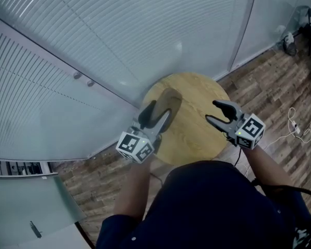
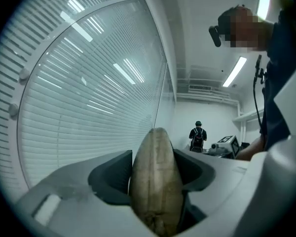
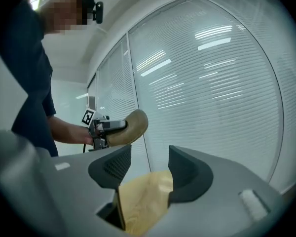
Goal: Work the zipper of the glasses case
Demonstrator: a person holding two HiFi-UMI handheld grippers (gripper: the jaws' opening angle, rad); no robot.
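In the head view the tan, oval glasses case is held over the left part of the round wooden table. My left gripper is shut on its near end. The left gripper view shows the case edge-on, clamped between both pads. The zipper pull cannot be made out. My right gripper hovers over the table's right side, open, with nothing between its fingers. Through its gap the right gripper view shows only the table top, with the case farther off at the left.
A glass wall with white blinds runs behind and left of the table. Wood-plank floor surrounds it, with a white cable at the right. A person with a backpack stands far off in the room.
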